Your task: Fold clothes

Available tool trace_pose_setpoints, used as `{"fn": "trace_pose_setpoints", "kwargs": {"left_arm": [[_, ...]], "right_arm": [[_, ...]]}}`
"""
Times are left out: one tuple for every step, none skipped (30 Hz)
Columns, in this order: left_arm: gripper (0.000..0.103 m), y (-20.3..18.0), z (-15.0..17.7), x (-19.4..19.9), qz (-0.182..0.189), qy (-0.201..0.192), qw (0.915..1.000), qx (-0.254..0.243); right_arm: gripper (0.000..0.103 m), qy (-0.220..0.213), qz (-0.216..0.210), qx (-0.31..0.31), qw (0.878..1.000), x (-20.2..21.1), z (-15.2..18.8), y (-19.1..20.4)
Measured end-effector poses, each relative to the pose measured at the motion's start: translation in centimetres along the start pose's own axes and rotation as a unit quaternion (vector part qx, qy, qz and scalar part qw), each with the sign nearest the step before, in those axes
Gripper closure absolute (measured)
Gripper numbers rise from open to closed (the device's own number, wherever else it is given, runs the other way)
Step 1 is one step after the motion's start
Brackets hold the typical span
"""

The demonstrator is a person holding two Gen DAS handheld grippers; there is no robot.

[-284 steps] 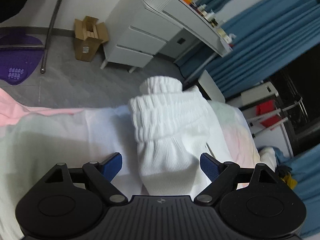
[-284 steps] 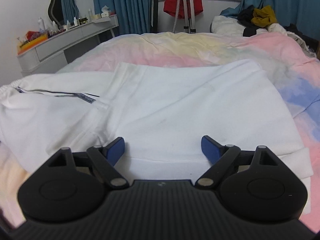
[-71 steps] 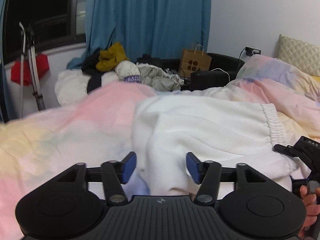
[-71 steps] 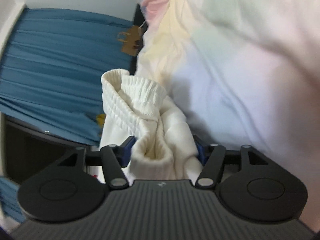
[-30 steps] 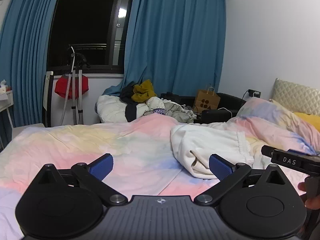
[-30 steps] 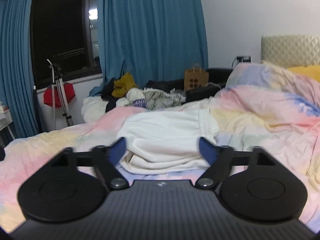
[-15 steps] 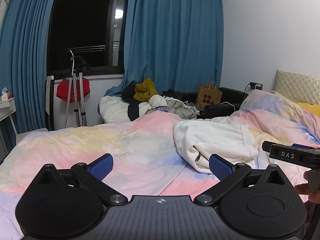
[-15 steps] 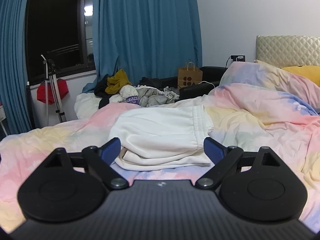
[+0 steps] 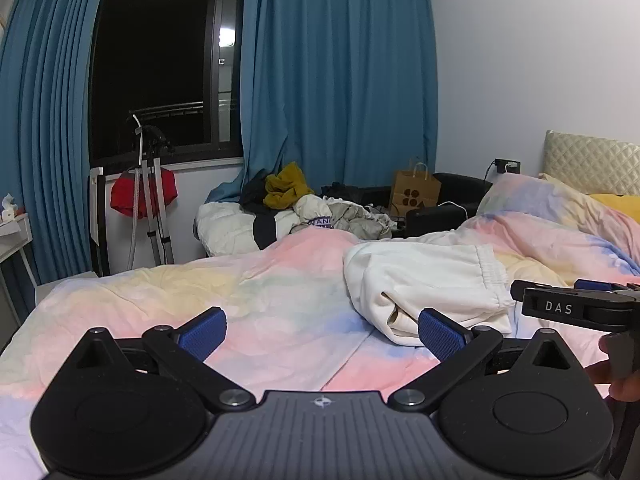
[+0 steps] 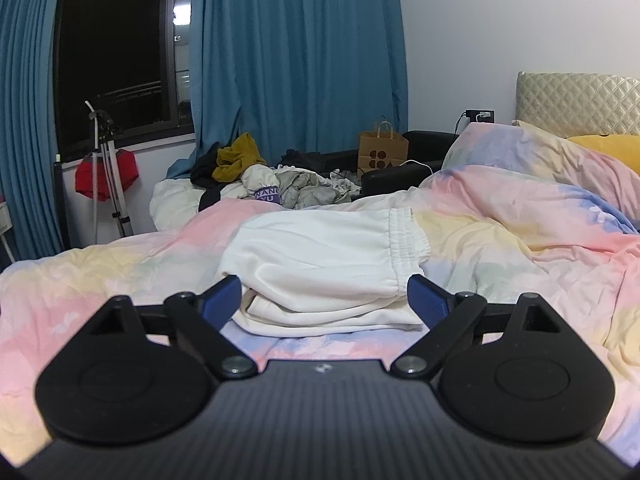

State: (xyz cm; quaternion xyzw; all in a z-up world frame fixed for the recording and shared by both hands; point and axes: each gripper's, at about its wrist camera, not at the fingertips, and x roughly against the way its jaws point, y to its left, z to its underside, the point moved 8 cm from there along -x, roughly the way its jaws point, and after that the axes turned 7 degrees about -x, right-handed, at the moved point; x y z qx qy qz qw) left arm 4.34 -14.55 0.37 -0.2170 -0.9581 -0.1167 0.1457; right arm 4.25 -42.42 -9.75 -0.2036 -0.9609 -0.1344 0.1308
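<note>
White garment (image 10: 320, 256) lies folded on the duvet (image 10: 500, 240), both left gripper (image 9: 320, 330) and right gripper (image 10: 324, 300) spread apart, empty.

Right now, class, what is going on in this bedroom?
A person holds a two-finger gripper in each hand over a bed. The left gripper and right gripper are both open and hold nothing. A folded white garment lies on the pastel duvet, apart from both. Unfolded clothes sit piled beyond the bed.
</note>
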Motion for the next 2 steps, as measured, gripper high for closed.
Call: {"fn": "trace_pose_setpoints", "kwargs": {"left_arm": [[0.0, 0.03, 0.02, -0.01, -0.001, 0.0, 1.0, 0.001], [0.0, 0.06, 0.05, -0.01, -0.001, 0.001, 1.0, 0.002]], "right_arm": [[0.012, 0.0, 0.0, 0.0, 1.0, 0.01, 0.02, 0.04], [0.012, 0.001, 0.0, 0.001, 1.0, -0.01, 0.01, 0.06]]}}
